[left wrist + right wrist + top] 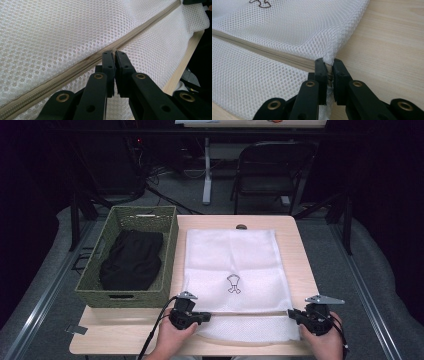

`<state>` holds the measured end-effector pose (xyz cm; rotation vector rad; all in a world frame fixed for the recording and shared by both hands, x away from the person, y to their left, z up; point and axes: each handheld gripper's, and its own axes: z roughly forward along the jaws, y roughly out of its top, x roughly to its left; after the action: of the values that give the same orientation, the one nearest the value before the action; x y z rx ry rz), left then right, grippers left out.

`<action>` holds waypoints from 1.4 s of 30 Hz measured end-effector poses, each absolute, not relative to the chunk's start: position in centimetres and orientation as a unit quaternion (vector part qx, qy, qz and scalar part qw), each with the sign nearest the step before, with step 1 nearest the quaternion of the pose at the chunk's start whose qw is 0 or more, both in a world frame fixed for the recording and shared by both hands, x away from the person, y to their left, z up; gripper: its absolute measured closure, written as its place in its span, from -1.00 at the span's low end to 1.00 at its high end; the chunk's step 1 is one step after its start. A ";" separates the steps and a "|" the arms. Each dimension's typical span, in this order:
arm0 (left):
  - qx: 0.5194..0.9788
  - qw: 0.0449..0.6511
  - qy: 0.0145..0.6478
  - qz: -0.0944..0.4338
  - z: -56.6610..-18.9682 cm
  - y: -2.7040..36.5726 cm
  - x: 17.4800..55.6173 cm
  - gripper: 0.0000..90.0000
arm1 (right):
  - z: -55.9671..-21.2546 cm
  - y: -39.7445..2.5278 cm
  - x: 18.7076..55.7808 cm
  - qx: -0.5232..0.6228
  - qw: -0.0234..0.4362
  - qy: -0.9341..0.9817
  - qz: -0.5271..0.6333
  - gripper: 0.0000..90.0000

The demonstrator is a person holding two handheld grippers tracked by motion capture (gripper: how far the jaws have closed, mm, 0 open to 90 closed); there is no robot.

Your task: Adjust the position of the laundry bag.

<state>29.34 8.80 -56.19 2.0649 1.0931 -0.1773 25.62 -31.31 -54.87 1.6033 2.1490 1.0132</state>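
We work at a pale wooden desk (300, 270) standing on grey flooring in a dark room, with a black folding chair (267, 167) and a white desk leg (207, 170) beyond its far edge. On the desk's left side sits a green woven rectangular basket (170, 250), and inside it lies a folded black garment (131, 260). Just beside the basket, a white mesh laundry bag (235, 255) lies flat across the middle of the desk, with a small dark printed motif (233, 284) on it and a beige zipper (250, 312) running across near our edge.

Our left claw (205, 317) sits at the zipper's left end; in the left gripper view (114, 53) its jaws are pressed together, pinching something small right at the zipper line (75, 68). Our right claw (294, 315) is at the bag's right edge; in the right gripper view (328, 63) its jaws are nearly closed, clamping the mesh edge where the zipper (262, 51) ends.
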 end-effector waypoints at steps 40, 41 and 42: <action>0.801 0.382 0.459 -0.048 -56.0 12.4 29.0 0.94 | -54.9 -31.8 25.5 0.559 0.149 0.740 0.343 0.86; 0.802 0.382 0.457 -0.046 -56.0 12.5 29.0 0.94 | -54.9 -31.8 25.5 0.560 0.147 0.739 0.344 0.86; 0.801 0.382 0.459 -0.049 -56.0 12.6 29.0 0.94 | -54.9 -31.9 25.5 0.560 0.148 0.739 0.344 0.86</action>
<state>29.02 12.61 -56.03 2.0435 1.1705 -0.1252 25.48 -31.88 -54.94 1.6103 2.1269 0.9890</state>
